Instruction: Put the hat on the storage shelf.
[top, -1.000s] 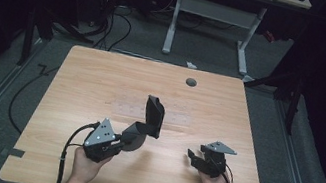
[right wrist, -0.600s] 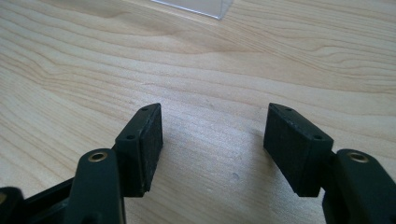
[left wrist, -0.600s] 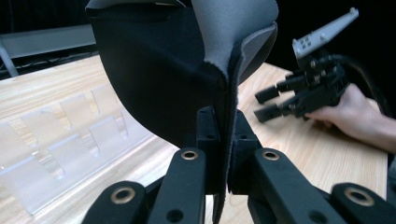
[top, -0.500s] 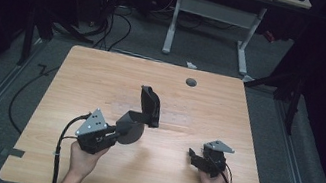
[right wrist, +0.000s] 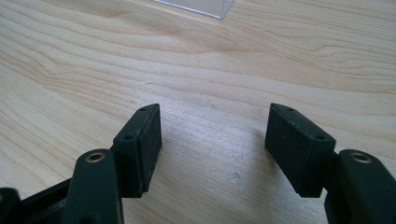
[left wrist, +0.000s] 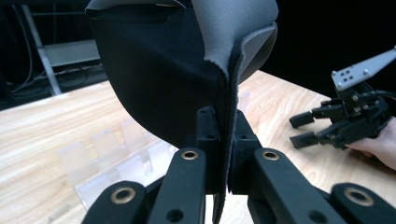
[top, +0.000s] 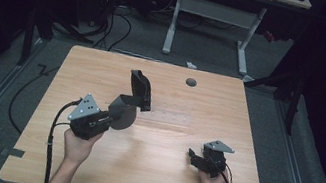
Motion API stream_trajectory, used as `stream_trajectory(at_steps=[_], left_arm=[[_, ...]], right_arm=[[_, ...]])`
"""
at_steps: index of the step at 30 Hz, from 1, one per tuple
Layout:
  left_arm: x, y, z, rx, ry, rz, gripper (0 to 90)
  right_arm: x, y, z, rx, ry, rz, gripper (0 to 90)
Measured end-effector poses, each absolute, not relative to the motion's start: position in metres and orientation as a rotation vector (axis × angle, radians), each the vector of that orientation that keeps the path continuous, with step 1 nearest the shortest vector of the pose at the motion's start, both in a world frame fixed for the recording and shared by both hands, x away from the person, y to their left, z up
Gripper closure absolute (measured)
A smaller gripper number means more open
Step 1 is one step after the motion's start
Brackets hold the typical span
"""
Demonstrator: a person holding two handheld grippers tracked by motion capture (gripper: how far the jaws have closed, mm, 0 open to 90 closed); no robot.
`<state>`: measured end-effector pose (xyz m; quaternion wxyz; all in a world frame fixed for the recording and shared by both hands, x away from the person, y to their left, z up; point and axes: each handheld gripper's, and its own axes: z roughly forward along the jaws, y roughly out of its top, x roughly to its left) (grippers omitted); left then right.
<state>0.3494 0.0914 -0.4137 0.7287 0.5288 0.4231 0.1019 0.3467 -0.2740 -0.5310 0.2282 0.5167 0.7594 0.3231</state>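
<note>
Fabric pouch (top: pixel 133 100), black and grey, hangs lifted above the wooden table (top: pixel 157 171), its edge clamped in your left gripper (left wrist: pixel 223 179). Your right gripper (top: pixel 196 158) rests well apart to that gripper's right, jaws spread wide, holding nothing.

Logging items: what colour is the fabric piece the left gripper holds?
Black outside, grey lining; the fabric piece shows best in left gripper view.

Left hand-held gripper (left wrist: pixel 223 154) clamps dark fabric pouch (left wrist: pixel 168 70).
</note>
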Motion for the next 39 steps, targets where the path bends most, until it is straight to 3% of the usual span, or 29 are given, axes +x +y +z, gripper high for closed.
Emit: stream_trajectory(at_steps=[21,39], left_arm=[[0.383,0.103,-0.404,1.138,0.928,0.335,86.5],[0.417,0.102,-0.42,1.155,0.979,0.397,86.5]], right_arm=[[0.347,-0.274,-0.531,1.421,2.091,0.889,36.5],[0.347,-0.274,-0.531,1.424,2.091,0.89,36.5]])
